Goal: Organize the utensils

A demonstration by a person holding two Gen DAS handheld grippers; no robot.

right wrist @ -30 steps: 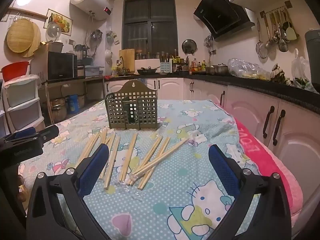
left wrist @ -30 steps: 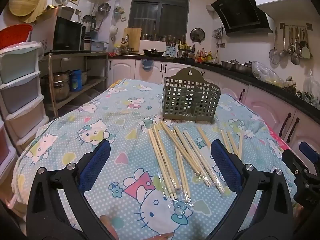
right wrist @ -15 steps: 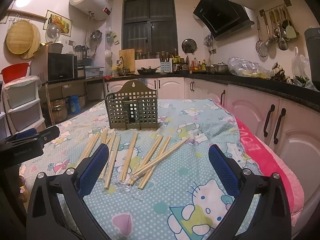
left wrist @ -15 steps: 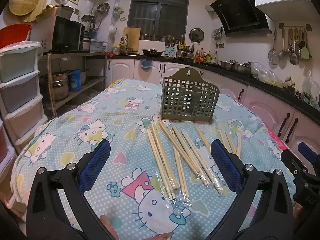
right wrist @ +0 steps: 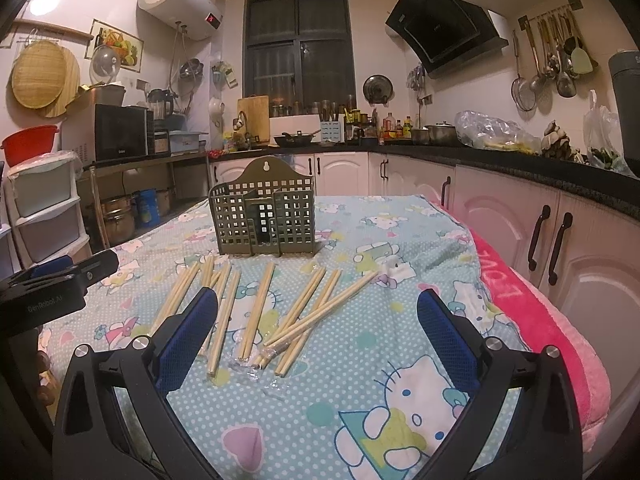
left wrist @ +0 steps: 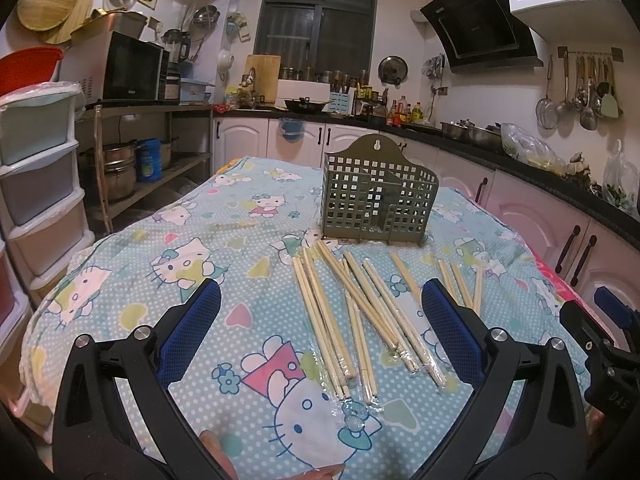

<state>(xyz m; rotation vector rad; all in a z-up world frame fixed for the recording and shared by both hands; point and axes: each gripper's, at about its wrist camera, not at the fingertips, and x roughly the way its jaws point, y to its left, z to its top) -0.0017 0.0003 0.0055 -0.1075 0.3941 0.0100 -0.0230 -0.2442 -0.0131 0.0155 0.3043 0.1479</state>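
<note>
Chopsticks (left wrist: 362, 316) loose before holder (left wrist: 378, 196) — both grippers agape

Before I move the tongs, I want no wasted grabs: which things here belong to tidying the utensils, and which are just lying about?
Belongs to the job:
- wrapped chopsticks scattered on the tablecloth
- green lattice holder, upright behind them, looks empty
- left tongs and right tongs, both open and empty

Just lying about:
- white scrap on the cloth
- microwave
- hanging ladles
</note>
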